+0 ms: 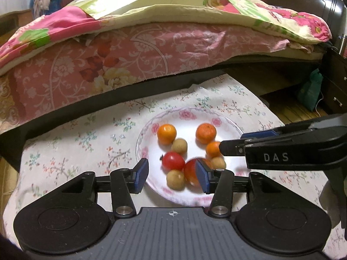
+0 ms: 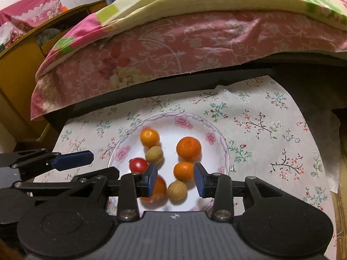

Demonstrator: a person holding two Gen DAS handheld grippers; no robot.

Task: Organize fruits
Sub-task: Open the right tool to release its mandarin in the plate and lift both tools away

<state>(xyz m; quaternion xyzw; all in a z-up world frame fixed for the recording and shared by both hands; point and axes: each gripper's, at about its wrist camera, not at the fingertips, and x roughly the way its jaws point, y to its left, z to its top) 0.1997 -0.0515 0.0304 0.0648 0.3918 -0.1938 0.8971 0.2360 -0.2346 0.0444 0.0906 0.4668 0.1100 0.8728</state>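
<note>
at the far left we see the edge of a yellow wooden cabinet (image 2: 19,65), and beside it the bed (image 1: 151,49) with its pink floral sheet and a quilt (image 1: 173,2) piled on top. in front of the bed lies a flowered cloth (image 2: 271,125), and on it a white plate (image 1: 186,114) with pink roses round the rim, holding all the fruit.

our left gripper (image 1: 172,174) hangs over the near left part of the plate, jaws spread and pinching nothing. between its pads we see a red tomato (image 1: 173,161) and a brown longan (image 1: 175,179); a second, larger tomato (image 1: 192,171) sits partly behind the right pad. farther back are a small orange (image 1: 166,134) with a longan (image 1: 179,147) touching it.

to the right, our right gripper (image 2: 175,178) hovers over the plate with its jaws apart and empty. a small orange (image 2: 184,171) and a longan (image 2: 176,190) lie between them without being pressed. the largest orange (image 2: 188,148) sits just beyond, toward the far right of the plate.
</note>
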